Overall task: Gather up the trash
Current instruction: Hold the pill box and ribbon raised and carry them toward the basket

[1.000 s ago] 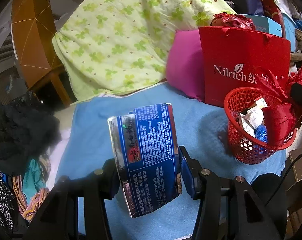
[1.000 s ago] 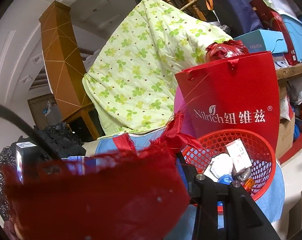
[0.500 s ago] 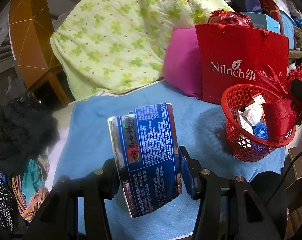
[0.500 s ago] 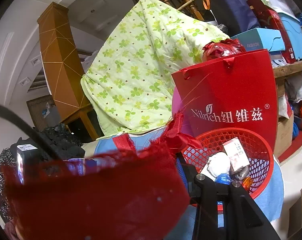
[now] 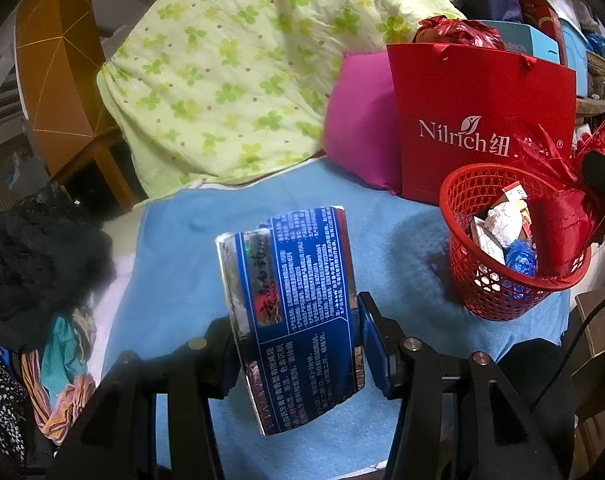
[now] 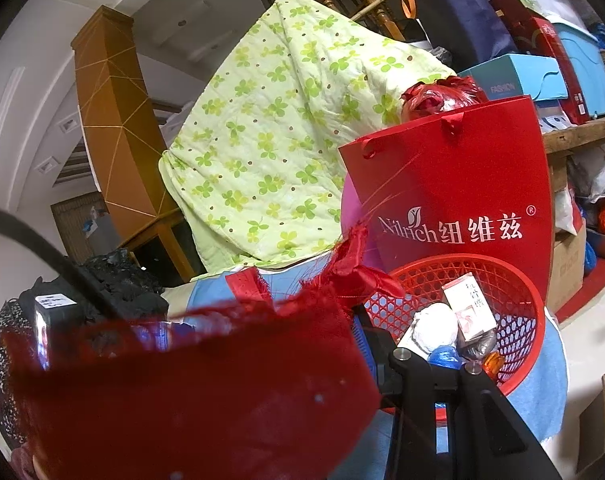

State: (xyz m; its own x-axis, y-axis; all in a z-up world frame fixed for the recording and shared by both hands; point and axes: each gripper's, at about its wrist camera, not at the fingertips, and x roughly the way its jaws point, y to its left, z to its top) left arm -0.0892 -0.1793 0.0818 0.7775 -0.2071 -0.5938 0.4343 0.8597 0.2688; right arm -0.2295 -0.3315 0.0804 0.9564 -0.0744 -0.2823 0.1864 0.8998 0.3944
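Apparently left claw (image 5: 298, 346) pinches wrapper (image 5: 292, 304).

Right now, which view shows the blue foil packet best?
The left wrist view: the blue foil packet fills the centre, printed face readable. The right wrist view shows only a blurred sliver behind the red cloth.

Glossy foil wrapper (image 5: 292, 312), frayed red cloth (image 6: 206, 380)

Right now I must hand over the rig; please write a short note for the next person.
Left gripper: shut on the blue wrapper, held above the blue towel.
Right gripper: shut on the red cloth, part of it hanging into the red basket.
Done: the basket holds a paper ball and small boxes.
Left: drop cloth and wrapper into the basket.
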